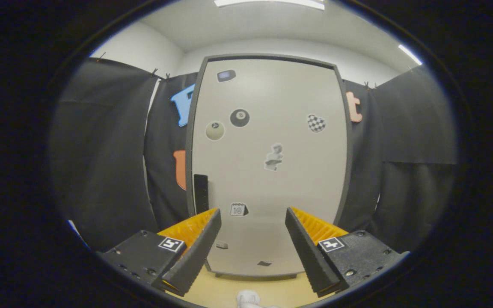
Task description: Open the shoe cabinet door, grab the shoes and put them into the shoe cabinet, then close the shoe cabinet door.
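Observation:
The shoe cabinet (pixel 268 141) stands straight ahead, beyond my fingers. Its pale door with a dark frame is shut and carries several stickers. A dark vertical handle (pixel 200 193) sits on the door's left edge, just above my left fingertip. My gripper (pixel 253 211) is open, the fingers wide apart with nothing between them, some way short of the door. A bit of a white shoe (pixel 248 298) shows on the floor below, between the finger bases.
Black cloth walls (pixel 105 149) hang on both sides of the cabinet. The floor (pixel 229 291) in front of it is light wood.

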### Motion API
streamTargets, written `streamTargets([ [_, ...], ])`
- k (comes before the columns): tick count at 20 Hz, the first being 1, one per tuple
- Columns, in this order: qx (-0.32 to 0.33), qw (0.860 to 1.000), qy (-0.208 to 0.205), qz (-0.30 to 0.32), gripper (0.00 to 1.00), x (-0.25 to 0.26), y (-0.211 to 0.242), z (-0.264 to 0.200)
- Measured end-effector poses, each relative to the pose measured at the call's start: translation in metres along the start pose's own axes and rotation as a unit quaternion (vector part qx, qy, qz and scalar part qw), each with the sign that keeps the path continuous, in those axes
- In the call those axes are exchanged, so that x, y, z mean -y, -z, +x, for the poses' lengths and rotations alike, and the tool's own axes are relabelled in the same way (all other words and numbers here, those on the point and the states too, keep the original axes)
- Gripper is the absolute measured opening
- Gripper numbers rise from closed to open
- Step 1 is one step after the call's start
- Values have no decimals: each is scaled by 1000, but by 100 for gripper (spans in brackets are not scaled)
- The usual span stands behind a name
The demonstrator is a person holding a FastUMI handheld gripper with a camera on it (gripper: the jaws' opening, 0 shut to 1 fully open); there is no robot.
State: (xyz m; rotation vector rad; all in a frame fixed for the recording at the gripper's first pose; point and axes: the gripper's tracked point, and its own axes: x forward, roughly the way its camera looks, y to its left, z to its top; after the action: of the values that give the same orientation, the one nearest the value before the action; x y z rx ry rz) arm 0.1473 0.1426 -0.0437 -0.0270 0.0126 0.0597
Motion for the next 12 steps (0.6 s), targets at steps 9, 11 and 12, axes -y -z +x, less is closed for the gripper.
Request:
streamTargets([
  [9, -31, 999, -13, 21, 94, -72, 23, 105],
  [11, -40, 999, -16, 32, 89, -77, 28, 114],
  [12, -44, 998, -17, 36, 83, -78, 30, 117],
])
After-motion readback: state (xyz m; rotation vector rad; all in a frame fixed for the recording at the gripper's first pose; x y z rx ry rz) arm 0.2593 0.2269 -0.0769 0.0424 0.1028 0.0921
